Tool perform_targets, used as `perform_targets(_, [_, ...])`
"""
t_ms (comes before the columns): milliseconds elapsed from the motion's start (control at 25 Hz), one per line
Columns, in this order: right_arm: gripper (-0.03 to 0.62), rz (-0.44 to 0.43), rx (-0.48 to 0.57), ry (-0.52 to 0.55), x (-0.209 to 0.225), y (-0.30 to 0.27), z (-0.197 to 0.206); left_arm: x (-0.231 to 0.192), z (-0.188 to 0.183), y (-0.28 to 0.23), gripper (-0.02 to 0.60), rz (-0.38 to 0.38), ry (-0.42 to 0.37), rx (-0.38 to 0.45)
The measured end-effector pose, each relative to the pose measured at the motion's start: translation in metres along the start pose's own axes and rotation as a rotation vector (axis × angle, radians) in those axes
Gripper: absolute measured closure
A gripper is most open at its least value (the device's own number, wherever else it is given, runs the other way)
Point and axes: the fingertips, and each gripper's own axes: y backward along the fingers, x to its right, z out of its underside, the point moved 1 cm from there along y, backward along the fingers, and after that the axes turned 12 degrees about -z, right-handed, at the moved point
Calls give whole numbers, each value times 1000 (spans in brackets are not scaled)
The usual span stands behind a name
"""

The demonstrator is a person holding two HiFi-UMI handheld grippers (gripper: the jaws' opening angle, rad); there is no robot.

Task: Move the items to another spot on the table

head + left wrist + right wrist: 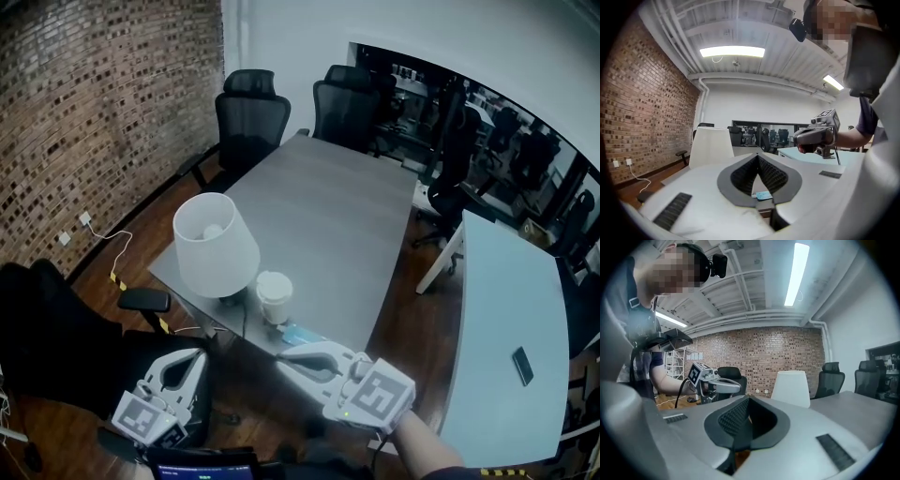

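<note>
By brickwork (94,112), table (337,225) bears lamp (216,246), cup (274,296), perhaps packet (302,333)

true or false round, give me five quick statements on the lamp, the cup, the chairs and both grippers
1. The white lamp stands on the grey table. True.
2. The paper cup lies on its side. False: it stands upright beside the lamp.
3. The left gripper holds the paper cup. False: its fingers are shut on nothing.
4. The right gripper is shut and empty. True.
5. Two black chairs stand at the table's far end. True.
</note>
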Motion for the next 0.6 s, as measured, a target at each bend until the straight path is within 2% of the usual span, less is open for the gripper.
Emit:
perform_targets(280, [586, -3, 10, -5, 32, 19, 17, -8, 22, -27, 569, -58, 49, -64])
perform_targets(440, [586, -18, 34, -9, 52, 34, 18, 3, 13, -53, 569, -58, 18, -52])
perform_targets(600, [586, -47, 7, 10, 77, 40, 22, 9, 1, -85, 569, -60, -10, -38])
